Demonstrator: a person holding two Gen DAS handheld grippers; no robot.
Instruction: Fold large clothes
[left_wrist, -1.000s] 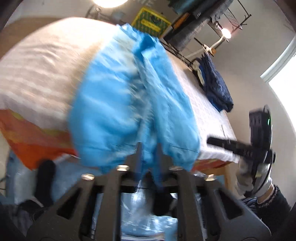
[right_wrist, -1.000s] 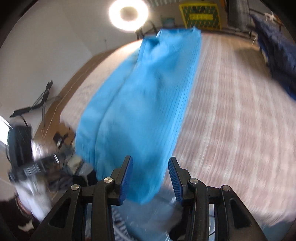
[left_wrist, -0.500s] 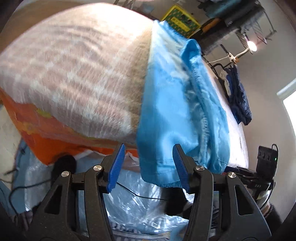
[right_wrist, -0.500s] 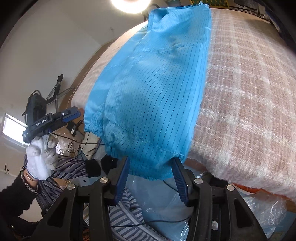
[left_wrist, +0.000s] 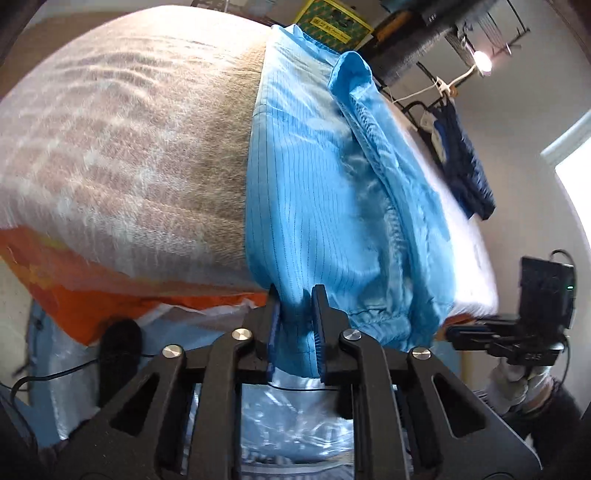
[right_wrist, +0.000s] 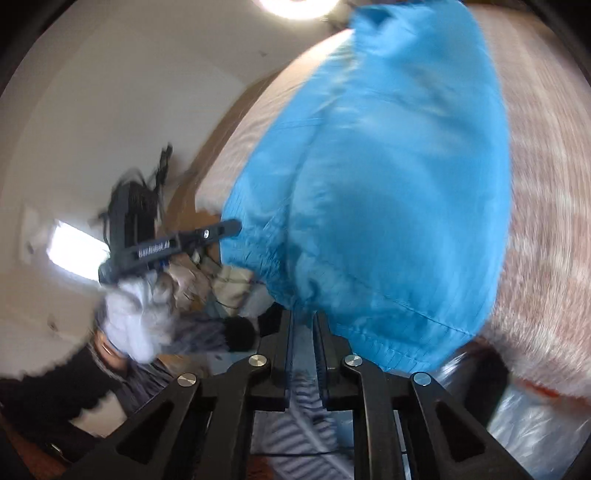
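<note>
Blue garment (left_wrist: 332, 206), thin glossy pinstriped cloth with gathered hems, lies on a fuzzy plaid blanket (left_wrist: 122, 147), overhanging the near edge. Left gripper (left_wrist: 295, 314) has just closed, pinching a hem. Right gripper (right_wrist: 303, 328) has narrowed at another hem; blur hides any grip. Only the left view shows dark clothes (left_wrist: 465, 170) hanging.

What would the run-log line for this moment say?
stage: grasping hem | left gripper: just closed, shut on blue garment hem | right gripper: just closed, grip on hem unclear | garment on blanket, hem overhanging the edge
</note>
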